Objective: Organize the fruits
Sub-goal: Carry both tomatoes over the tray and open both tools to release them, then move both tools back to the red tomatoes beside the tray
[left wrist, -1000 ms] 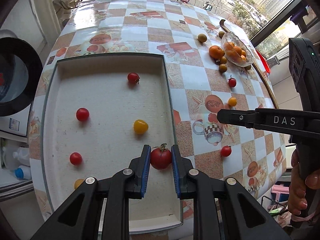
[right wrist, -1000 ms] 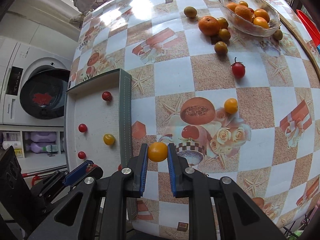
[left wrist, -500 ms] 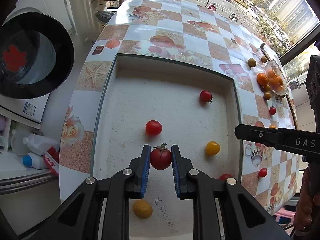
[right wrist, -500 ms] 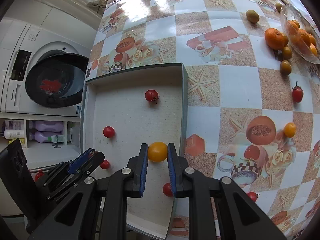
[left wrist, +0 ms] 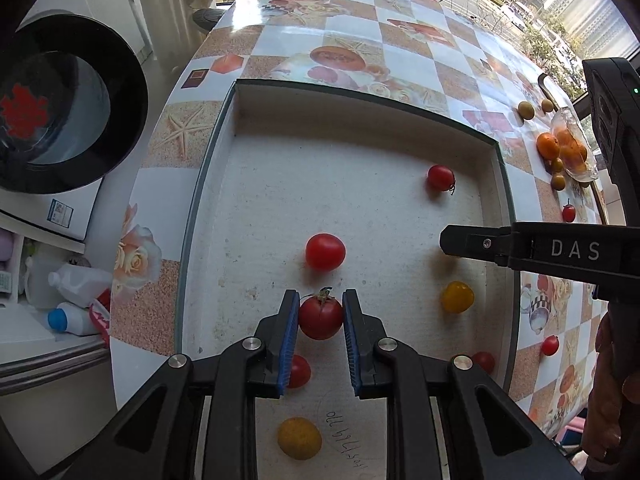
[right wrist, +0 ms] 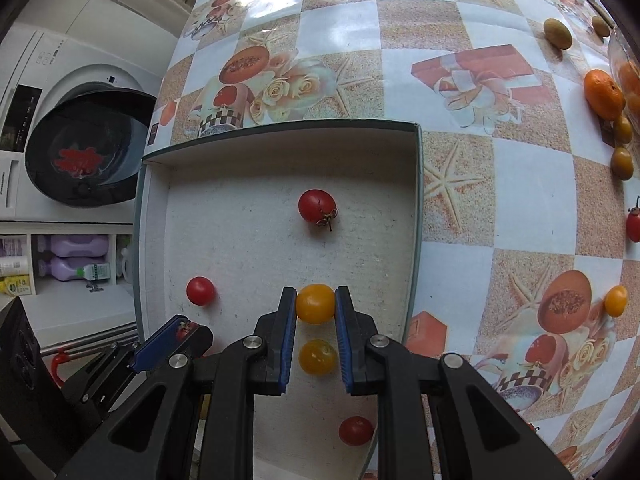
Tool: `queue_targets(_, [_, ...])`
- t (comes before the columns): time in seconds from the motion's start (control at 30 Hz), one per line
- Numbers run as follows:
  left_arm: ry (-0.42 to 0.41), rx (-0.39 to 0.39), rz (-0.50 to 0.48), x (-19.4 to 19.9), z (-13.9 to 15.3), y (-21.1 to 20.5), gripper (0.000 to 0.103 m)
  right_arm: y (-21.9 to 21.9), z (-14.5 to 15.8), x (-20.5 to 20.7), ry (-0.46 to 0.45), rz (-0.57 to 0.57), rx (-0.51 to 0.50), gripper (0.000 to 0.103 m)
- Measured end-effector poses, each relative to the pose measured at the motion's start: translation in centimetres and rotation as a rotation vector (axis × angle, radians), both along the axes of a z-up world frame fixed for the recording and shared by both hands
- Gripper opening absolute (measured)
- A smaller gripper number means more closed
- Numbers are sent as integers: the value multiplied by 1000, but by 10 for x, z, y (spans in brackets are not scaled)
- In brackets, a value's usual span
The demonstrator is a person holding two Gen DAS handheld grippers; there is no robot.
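My left gripper point(left wrist: 320, 317) is shut on a red tomato with a green stem point(left wrist: 320, 317) and holds it over the white tray point(left wrist: 360, 152). My right gripper point(right wrist: 315, 304) is shut on a yellow cherry tomato point(right wrist: 315, 303), also over the tray point(right wrist: 416, 216). Several red and yellow tomatoes lie in the tray, among them a red one point(left wrist: 325, 251), a yellow one point(left wrist: 457, 297) and a red one with a stem point(right wrist: 317, 206). The right gripper's finger point(left wrist: 472, 242) reaches in from the right in the left wrist view.
A glass bowl of oranges point(left wrist: 574, 150) stands at the table's far right, with an orange point(right wrist: 603, 89) and small brownish fruits point(right wrist: 558, 33) around it. Loose tomatoes point(right wrist: 616, 300) lie on the patterned tablecloth. A washing machine point(right wrist: 80, 148) stands left of the table.
Both grippers have moved further left and forward over the tray, each still holding its tomato. The tray now fills both views.
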State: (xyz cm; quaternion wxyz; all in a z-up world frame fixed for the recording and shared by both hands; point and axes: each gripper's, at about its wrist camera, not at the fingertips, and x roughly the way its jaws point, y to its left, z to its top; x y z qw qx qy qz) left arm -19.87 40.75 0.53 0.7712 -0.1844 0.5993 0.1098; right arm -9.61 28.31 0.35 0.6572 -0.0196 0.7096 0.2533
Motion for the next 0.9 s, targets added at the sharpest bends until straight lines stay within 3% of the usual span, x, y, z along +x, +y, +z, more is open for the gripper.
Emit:
queue_targets(0.17, [38,20,16,-2,-6,4,25,8,-3,0,-12,30,-20,23])
queue_targets(0.2, [45,23,23,-3,-7,5,33,11,-4,0,-7,36,-14,27])
queue_targets(0.23, [46,28,31,-5,-7,6,52,11,-3,0,2,38,0,35])
queue_targets(0.3, [24,53,48,-8,-3,8,68,14,-2,0,11,46,14,50])
queue_targets(0.33, [12,55,48,-9,0,8,68,16,-1,-1,-1,49,1,64])
queue_targets(0.53, [13,64,40,-7,9,10,68,9,20,-1,-23,16,64,81])
queue_targets(0.7, [1,78,20,-4,21,4,68,-15,46,0,-56,-28,103,81])
queue_targets(0.9, [-17,91,-51,9,36,-22,68,-72,50,6,-60,-126,57,81])
